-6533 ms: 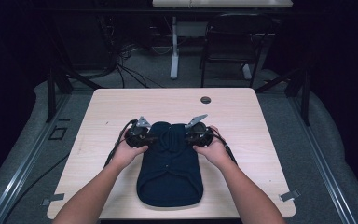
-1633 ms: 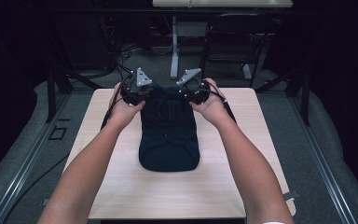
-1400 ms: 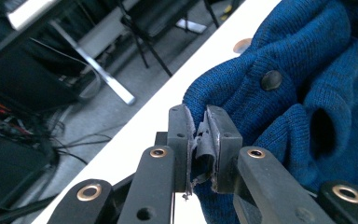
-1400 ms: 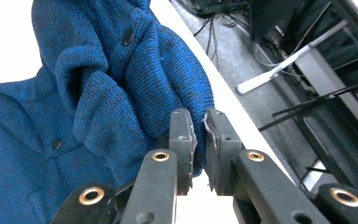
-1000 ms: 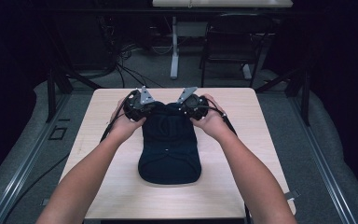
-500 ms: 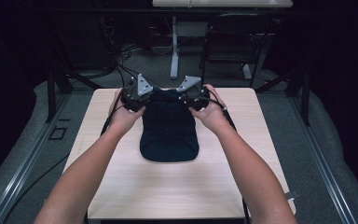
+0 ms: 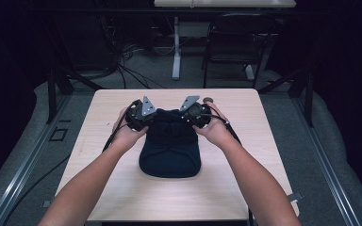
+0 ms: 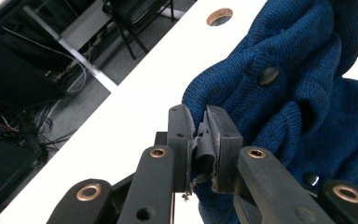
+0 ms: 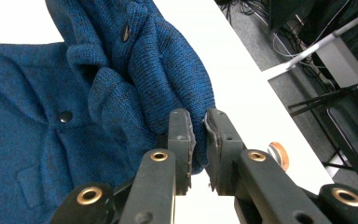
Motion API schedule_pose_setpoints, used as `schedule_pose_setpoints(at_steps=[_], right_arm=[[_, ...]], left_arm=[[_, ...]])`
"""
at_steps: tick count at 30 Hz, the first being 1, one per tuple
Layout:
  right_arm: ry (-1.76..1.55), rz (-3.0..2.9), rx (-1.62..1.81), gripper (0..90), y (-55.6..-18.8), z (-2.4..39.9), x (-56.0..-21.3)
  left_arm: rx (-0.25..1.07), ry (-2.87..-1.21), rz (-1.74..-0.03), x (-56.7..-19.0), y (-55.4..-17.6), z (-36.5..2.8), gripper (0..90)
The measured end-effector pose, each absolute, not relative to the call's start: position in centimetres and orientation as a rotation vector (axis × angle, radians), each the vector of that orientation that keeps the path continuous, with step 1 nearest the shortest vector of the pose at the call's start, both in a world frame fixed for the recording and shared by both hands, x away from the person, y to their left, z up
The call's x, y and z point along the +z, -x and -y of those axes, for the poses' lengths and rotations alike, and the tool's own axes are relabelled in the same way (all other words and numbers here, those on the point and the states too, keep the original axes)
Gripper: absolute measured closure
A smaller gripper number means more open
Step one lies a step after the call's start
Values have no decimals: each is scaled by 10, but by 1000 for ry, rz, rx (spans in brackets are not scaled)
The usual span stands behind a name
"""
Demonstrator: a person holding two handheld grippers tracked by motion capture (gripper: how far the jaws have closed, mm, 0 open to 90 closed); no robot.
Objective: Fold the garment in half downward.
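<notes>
I am reaching both forearms forward. My left tool (image 7: 142, 114) and right tool (image 7: 194, 112) are clamping closed, level with each other.

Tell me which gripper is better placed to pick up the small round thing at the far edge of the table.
Right gripper, probably: the round thing lies just beyond it, but it must first release the sweater.
</notes>
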State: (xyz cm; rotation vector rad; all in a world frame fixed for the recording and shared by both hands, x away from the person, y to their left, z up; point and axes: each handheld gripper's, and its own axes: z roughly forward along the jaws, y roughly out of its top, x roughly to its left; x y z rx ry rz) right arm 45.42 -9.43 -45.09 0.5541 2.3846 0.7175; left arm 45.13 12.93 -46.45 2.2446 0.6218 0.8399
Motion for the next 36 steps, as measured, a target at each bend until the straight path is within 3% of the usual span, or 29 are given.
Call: schedule_pose_setpoints(at_steps=[36], right_arm=[[-464,-2515,703,807,-404,100,-463]], left_arm=[[669,-2278,-550,-478,-409,-140,806]])
